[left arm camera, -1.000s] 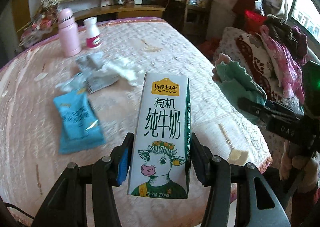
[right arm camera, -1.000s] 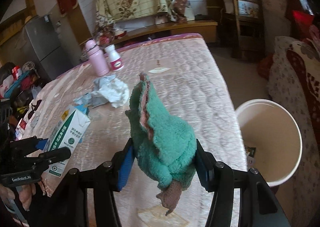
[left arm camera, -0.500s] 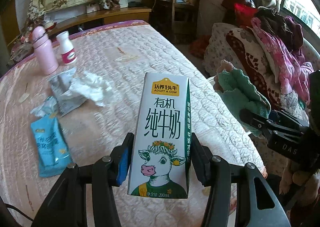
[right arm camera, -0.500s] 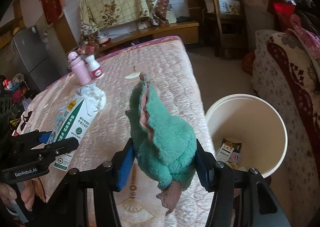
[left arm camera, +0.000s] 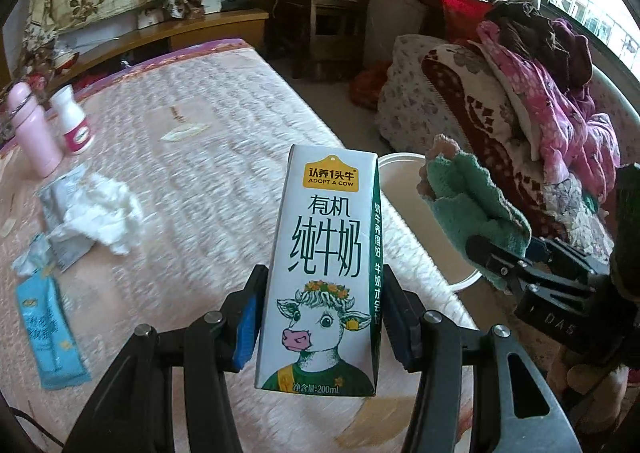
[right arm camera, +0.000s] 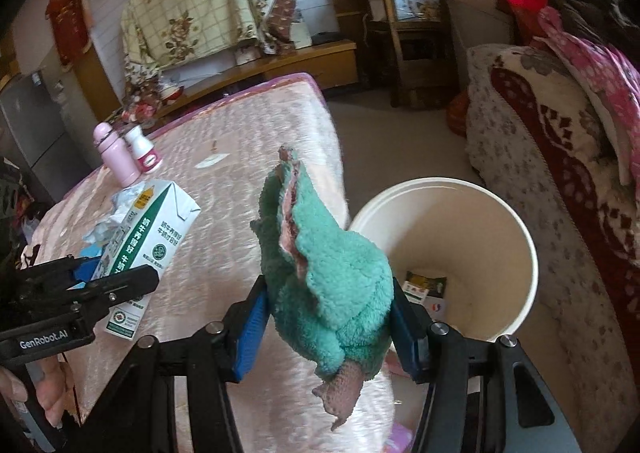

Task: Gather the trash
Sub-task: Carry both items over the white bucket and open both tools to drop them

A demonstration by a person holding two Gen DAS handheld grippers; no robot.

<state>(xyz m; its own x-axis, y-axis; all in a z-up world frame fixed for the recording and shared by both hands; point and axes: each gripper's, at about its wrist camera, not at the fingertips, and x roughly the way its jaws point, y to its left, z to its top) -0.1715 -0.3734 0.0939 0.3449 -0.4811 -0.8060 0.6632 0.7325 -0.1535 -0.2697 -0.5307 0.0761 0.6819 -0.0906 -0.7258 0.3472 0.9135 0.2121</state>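
Note:
My left gripper (left arm camera: 320, 327) is shut on a white and green milk carton (left arm camera: 326, 261) with a cow on it, held upright above the pink bed's right edge. It also shows in the right wrist view (right arm camera: 140, 253). My right gripper (right arm camera: 326, 327) is shut on a crumpled green fleece cloth (right arm camera: 324, 265), held just left of a white bucket (right arm camera: 516, 249) on the floor. The bucket holds a few wrappers (right arm camera: 426, 289). In the left wrist view the cloth (left arm camera: 472, 205) is right of the carton, over the bucket's rim (left arm camera: 400, 161).
On the bed (left arm camera: 220, 125) lie a white tissue (left arm camera: 104, 209), a grey wrapper (left arm camera: 60, 197), a blue packet (left arm camera: 46, 333), a pink flask (left arm camera: 32, 137) and a white bottle (left arm camera: 74, 121). A sofa piled with clothes (left arm camera: 540, 101) stands right of the bucket.
Both grippers have moved right along the bed towards the bucket, which now looms larger in the right wrist view. Both holds are unchanged.

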